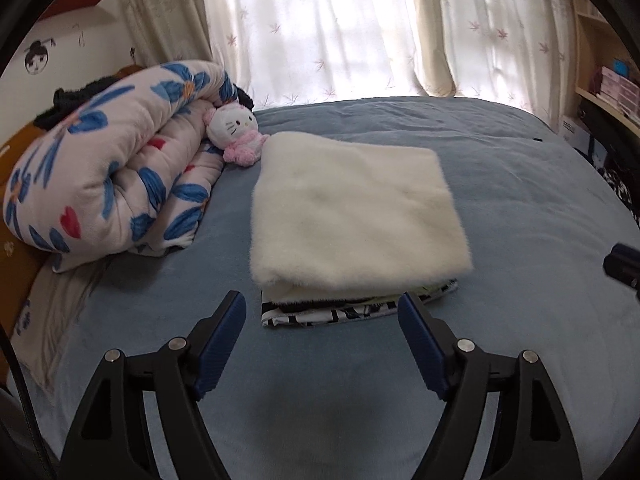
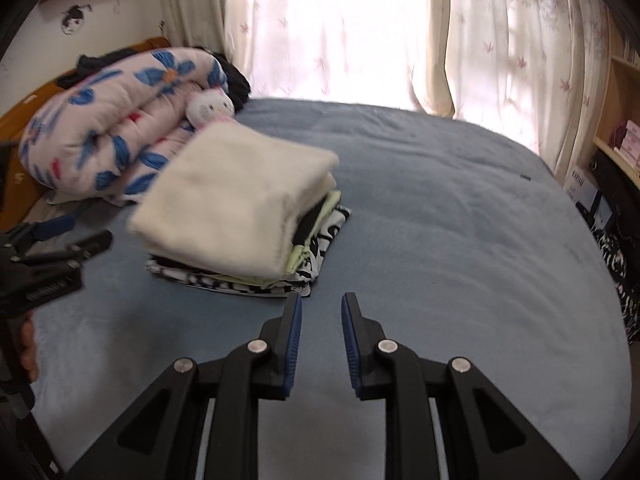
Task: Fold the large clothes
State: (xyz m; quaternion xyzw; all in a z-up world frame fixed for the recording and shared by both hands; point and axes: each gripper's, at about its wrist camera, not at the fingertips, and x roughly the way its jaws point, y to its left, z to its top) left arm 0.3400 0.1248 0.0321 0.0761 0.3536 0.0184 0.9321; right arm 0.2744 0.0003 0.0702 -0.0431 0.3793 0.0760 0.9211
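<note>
Both grippers hang over the near part of the blue bed (image 1: 520, 208) and hold nothing. Left gripper (image 1: 322, 312) has its jaws wide apart, with only bedcover between the blue pads (image 1: 224, 344). Right gripper (image 2: 321, 312) has its jaws drawn close, a narrow gap between the pads (image 2: 294, 344), and no cloth in that gap.

The folded white fleece garment (image 1: 352, 208) lies on top of a small stack, on the left half of the bed, toward the head side. It is nearly square; its slightly longer axis runs from the near edge of the bed toward the curtained window (image 1: 340, 28). The thick folded edge faces the near edge of the bed. Under it lies a black-and-white patterned cloth (image 1: 320, 314), which sticks out at the near side.

Just beside the far left corner of the stack sits a white and pink plush cat (image 1: 236, 132), and it leans on a rolled floral quilt (image 1: 112, 168) along the left edge of the bed.

The right wrist view shows the right side of the stack, where the layers open: a pale green piece (image 2: 308, 252) and a black piece between the fleece and the patterned cloth. The left wrist view shows almost nothing of these layers. The right wrist view also shows the left gripper from its side, at the left border, and part of the person's hand (image 2: 28, 344) below it.
</note>
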